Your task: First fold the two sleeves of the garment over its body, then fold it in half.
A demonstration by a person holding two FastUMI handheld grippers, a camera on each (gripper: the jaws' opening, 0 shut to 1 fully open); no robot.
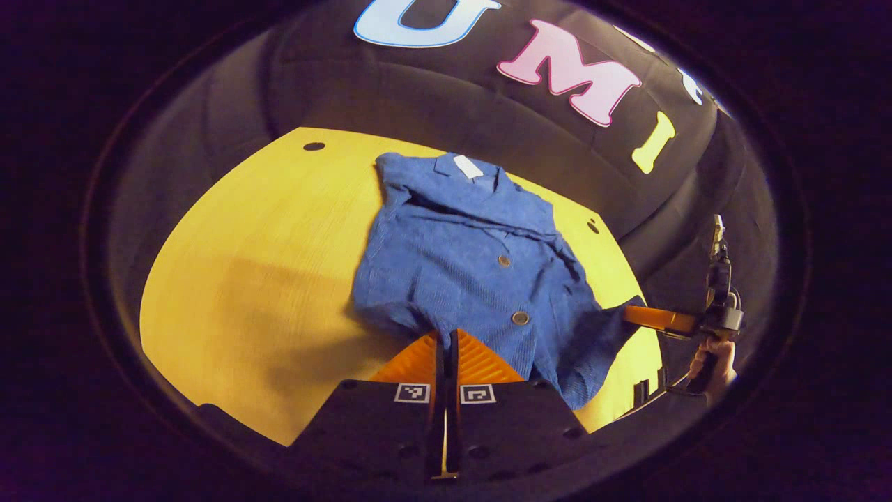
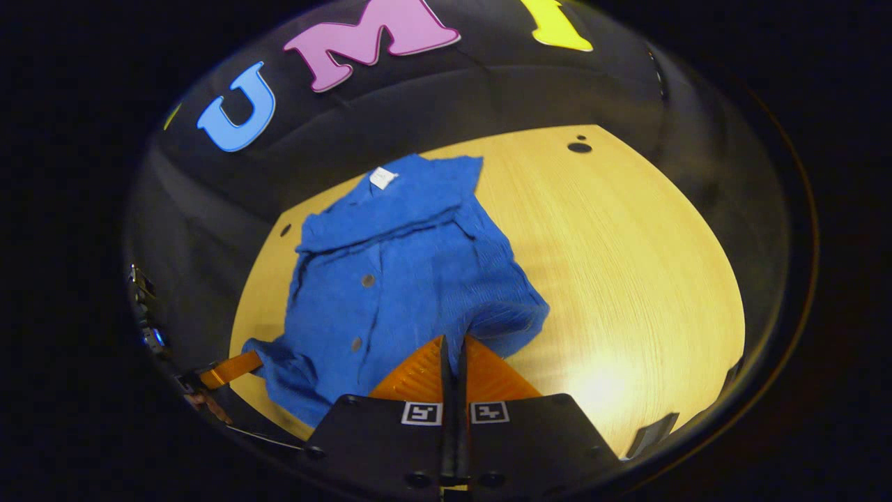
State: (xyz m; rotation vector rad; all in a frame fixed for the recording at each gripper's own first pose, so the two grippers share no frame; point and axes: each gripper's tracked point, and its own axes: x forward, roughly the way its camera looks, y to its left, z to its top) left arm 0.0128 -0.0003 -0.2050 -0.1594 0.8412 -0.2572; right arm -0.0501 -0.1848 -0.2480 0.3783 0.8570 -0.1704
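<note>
A blue buttoned garment (image 1: 467, 258) lies on the yellow table (image 1: 244, 279), collar and white tag (image 1: 467, 166) at the far side, its sleeves lying folded in over the body. In the left gripper view my left gripper (image 1: 446, 336) is shut on the near hem. Farther right, the right gripper (image 1: 631, 314) pinches the hem's other corner, which is lifted a little. In the right gripper view the garment (image 2: 404, 279) spreads ahead and my right gripper (image 2: 453, 341) is shut on its near edge. The left gripper (image 2: 254, 361) holds the hem's corner at the lower left.
A hand (image 1: 718, 362) holds the right gripper's handle past the table's right edge. Small dark holes (image 1: 313, 146) (image 2: 578, 147) mark the tabletop near its far corners. Bare wood (image 2: 627, 244) stretches beside the garment. The booth's black cloth wall rises behind the table.
</note>
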